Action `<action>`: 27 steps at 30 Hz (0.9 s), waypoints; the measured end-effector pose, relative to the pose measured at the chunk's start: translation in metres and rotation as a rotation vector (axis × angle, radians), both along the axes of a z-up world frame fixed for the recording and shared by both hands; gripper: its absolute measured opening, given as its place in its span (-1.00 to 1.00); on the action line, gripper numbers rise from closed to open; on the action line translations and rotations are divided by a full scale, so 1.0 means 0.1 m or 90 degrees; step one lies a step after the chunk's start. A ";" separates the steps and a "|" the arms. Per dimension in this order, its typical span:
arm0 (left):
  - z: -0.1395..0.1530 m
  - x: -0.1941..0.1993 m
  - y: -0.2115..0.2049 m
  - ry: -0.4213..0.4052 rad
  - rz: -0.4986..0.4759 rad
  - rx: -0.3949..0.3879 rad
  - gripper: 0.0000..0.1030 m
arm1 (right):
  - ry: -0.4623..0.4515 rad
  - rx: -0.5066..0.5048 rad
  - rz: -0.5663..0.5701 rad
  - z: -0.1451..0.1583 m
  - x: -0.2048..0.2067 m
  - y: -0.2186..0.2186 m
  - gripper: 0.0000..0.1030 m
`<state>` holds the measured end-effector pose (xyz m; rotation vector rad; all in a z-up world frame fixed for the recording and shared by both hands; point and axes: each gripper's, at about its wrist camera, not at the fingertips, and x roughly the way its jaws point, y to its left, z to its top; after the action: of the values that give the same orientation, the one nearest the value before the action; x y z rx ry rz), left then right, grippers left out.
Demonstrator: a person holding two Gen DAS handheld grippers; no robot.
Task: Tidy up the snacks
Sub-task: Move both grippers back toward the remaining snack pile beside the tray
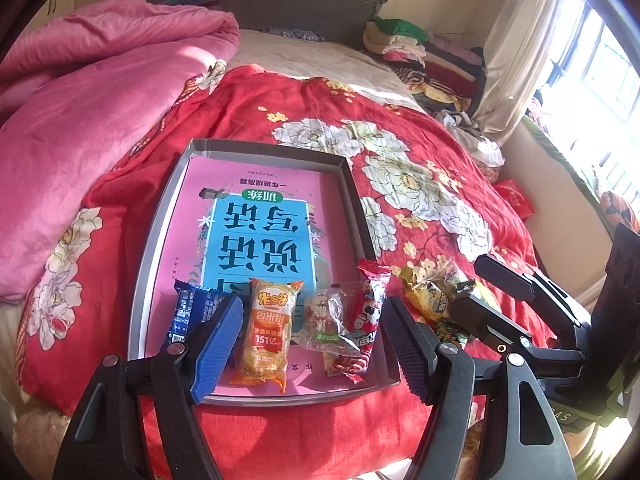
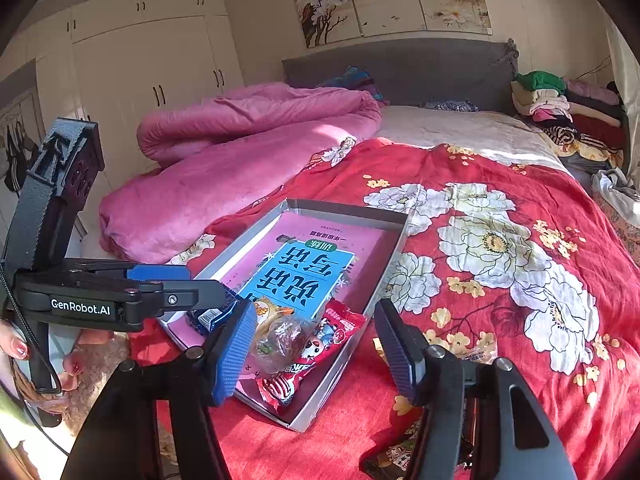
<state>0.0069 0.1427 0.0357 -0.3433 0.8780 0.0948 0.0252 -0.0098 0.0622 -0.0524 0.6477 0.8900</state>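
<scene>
The shallow box [image 1: 158, 240] on the bed holds a book [image 1: 256, 224], a blue packet [image 1: 192, 312] half hidden by a finger, an orange packet [image 1: 268, 332], a clear one [image 1: 324, 320] and a red one [image 1: 368, 312]. Both the left gripper [image 1: 316, 344] and the right gripper [image 2: 316, 356] have their fingers wide, holding nothing.

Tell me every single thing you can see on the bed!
box: one, grey, shallow, on the red quilt
book: one, pink and blue, flat inside the box
snack packets in the box: four, blue, orange, clear, red, along its near edge
snack packets outside the box: a few, yellow-green, beside its right wall
quilt: one, red, flowered
blanket: one, pink, bunched
folded clothes: one pile, mixed, far corner
left gripper: open, empty
right gripper: open, empty
</scene>
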 end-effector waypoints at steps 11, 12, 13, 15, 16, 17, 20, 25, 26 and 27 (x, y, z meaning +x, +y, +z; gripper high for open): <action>0.11 -0.02 -0.08 -0.013 -0.006 0.001 0.45 | -0.021 0.014 -0.016 0.12 -0.02 -0.16 0.29; 0.11 -0.02 -0.08 -0.014 -0.007 0.000 0.45 | -0.024 0.015 -0.019 0.13 -0.01 -0.17 0.30; 0.12 -0.02 -0.08 -0.015 -0.007 -0.001 0.45 | -0.027 0.015 -0.022 0.14 -0.01 -0.19 0.32; 0.13 -0.02 -0.10 -0.017 -0.010 -0.004 0.45 | -0.032 0.017 -0.029 0.16 0.00 -0.23 0.37; 0.13 -0.02 -0.11 -0.019 -0.011 -0.005 0.45 | -0.032 0.019 -0.032 0.17 0.00 -0.25 0.40; 0.14 -0.01 -0.12 -0.019 -0.012 -0.006 0.45 | -0.031 0.021 -0.035 0.18 0.01 -0.28 0.40; 0.15 0.00 -0.17 -0.023 -0.020 -0.011 0.45 | -0.029 0.025 -0.047 0.19 0.02 -0.36 0.43; 0.18 0.02 -0.25 -0.027 -0.032 -0.014 0.45 | -0.029 0.030 -0.075 0.23 0.06 -0.53 0.44; 0.19 0.03 -0.26 -0.028 -0.034 -0.015 0.45 | -0.030 0.032 -0.080 0.24 0.07 -0.56 0.45; 0.20 0.03 -0.27 -0.029 -0.037 -0.015 0.45 | -0.031 0.032 -0.087 0.25 0.08 -0.60 0.46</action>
<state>0.0100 0.1152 0.0555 -0.3411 0.8431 0.0228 0.0328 -0.0698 0.0868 0.0155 0.5756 0.7713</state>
